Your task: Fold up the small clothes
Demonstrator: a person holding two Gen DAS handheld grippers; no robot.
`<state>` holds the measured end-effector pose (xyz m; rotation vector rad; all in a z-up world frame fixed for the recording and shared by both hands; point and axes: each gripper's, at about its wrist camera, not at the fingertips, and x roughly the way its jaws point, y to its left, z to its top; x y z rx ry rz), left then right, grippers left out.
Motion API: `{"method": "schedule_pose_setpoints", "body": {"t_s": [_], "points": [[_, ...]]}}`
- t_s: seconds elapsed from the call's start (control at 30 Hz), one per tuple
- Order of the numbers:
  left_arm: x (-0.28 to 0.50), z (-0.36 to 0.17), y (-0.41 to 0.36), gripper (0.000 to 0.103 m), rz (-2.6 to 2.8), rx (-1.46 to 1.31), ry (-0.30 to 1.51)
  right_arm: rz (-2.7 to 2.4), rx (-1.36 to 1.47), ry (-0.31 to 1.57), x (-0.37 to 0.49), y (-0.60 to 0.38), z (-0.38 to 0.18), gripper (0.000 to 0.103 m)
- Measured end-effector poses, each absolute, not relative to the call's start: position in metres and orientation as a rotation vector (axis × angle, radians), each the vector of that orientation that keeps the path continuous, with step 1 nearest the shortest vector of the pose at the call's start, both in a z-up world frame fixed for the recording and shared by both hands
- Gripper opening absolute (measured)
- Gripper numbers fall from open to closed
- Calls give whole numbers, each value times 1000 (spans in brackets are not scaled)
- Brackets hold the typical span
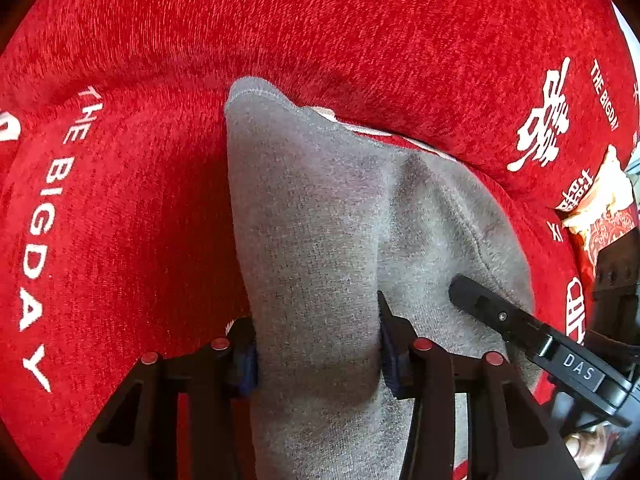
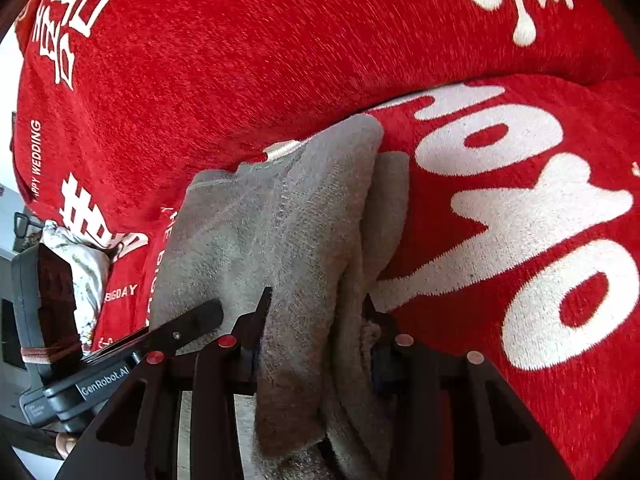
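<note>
Left wrist view shows your left gripper [image 1: 318, 344] pinching the small grey knit garment [image 1: 320, 208]; its long axis runs away from the fingers over the red lettered blanket [image 1: 140, 200]. Your right gripper [image 2: 316, 320] pinches the neighbouring fold, equally near.

Left gripper [image 1: 318, 344], right gripper [image 2: 316, 336]: black, red screw caps, blue pads.

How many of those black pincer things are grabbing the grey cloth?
2. The left tool pinches a bunched fold of the grey cloth near its left side; the right tool pinches another fold beside it. Both grips sit above the red blanket.
</note>
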<state>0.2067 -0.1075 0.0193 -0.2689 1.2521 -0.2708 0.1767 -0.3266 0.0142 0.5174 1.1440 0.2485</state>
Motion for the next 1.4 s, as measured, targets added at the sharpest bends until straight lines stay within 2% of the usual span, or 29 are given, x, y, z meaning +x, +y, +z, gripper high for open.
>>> {"method": "schedule_pose_setpoints", "body": {"t_s": [0.67,1.4], "points": [[169,40,-87,46,-254,-243,1259,227,401,1147,143,-288,54,40],[106,49,-60,46,-240,-228,1242,237,355,1141,85,-251,64,40]]}}
